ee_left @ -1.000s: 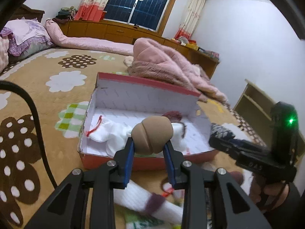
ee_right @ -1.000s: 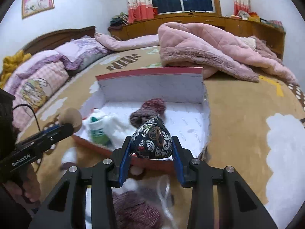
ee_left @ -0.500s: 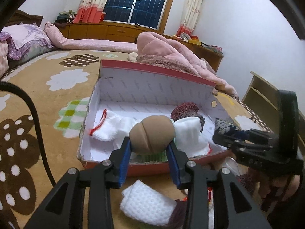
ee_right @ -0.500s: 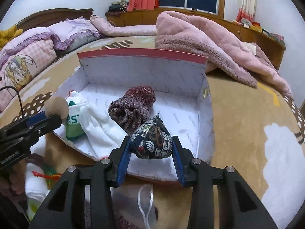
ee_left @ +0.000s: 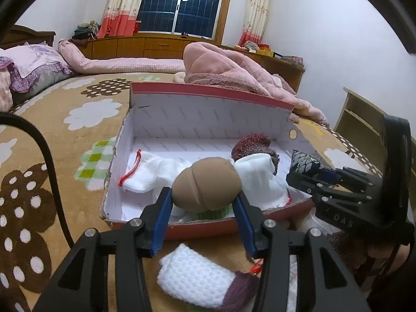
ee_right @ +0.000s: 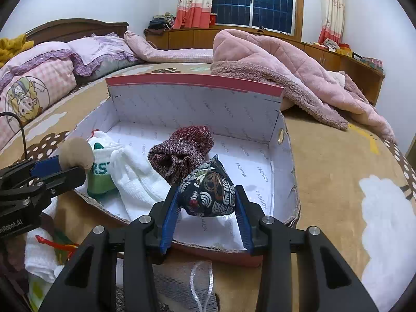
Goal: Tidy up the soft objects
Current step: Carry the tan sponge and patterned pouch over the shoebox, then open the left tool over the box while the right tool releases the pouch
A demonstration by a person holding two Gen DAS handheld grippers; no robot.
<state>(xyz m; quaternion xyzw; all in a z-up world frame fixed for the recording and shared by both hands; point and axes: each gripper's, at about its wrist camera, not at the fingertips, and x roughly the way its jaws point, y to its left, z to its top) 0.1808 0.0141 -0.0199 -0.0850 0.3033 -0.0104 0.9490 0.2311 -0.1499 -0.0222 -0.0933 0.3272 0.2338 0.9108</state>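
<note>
A red cardboard box (ee_left: 208,93) with a white lining lies open on the brown flowered bed cover. In it lie white socks (ee_left: 145,174), a maroon knit sock (ee_right: 182,150) and a green-cuffed sock (ee_right: 100,171). My left gripper (ee_left: 202,193) hangs over the box's near left edge. Its jaws are opening, and the blue pads still touch a tan sock ball (ee_left: 206,182). My right gripper (ee_right: 207,191) is shut on a dark patterned soft ball (ee_right: 208,192) over the box's near right part. Each gripper shows in the other's view, the left gripper (ee_right: 65,166) and the right gripper (ee_left: 306,166).
A white knitted sock with a purple cuff (ee_left: 192,278) and more socks lie on the cover in front of the box. Behind the box lies a heaped pink blanket (ee_right: 286,62); pillows (ee_right: 39,78) lie far left. A wooden shelf (ee_left: 364,114) stands at the right. A black cable (ee_left: 49,156) curves on the left.
Both grippers have sunk toward the box, which looks nearer and larger. The left jaws have spread wider around the tan ball. The right grip looks unchanged.
</note>
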